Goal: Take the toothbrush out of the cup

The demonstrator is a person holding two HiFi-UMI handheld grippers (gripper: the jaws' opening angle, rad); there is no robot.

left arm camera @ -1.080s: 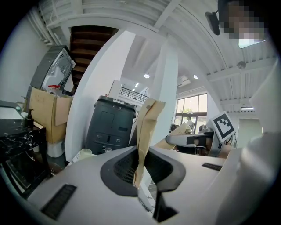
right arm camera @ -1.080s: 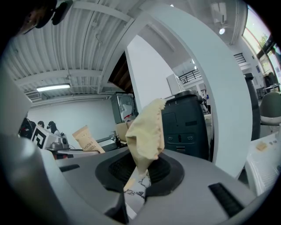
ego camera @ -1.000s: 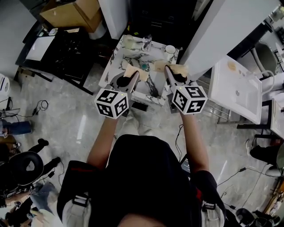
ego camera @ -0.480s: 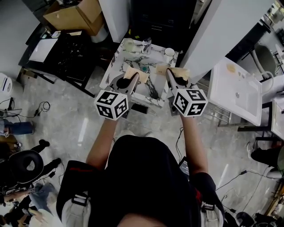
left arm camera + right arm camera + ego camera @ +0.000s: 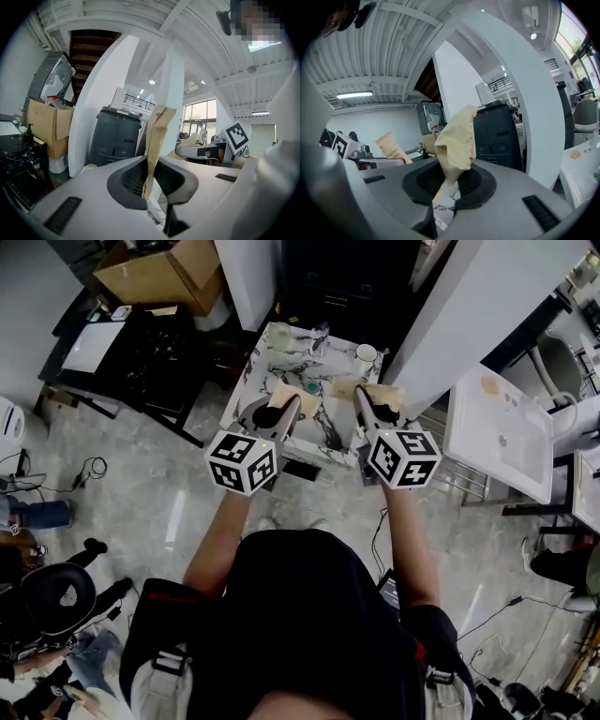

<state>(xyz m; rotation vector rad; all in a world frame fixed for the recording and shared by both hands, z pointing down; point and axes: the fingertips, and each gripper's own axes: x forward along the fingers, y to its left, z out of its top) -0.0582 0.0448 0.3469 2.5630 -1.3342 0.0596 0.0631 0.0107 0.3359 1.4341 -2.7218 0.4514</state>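
1. the toothbrush packet (image 5: 157,136) stands upright, pinched by its lower end in the closed left gripper (image 5: 151,180) over the table's (image 5: 291,362) near edge. with so thin a hold, a jerk could slip or tear it.
2. the right gripper (image 5: 449,187) clamps a crumpled tan piece (image 5: 457,140), its jaws just closing tighter. with both grippers full, neither can reach in.
3. the cup (image 5: 366,353) sits well apart at the far corner, its contents too small to tell. a dropped packet may fall off the edge.
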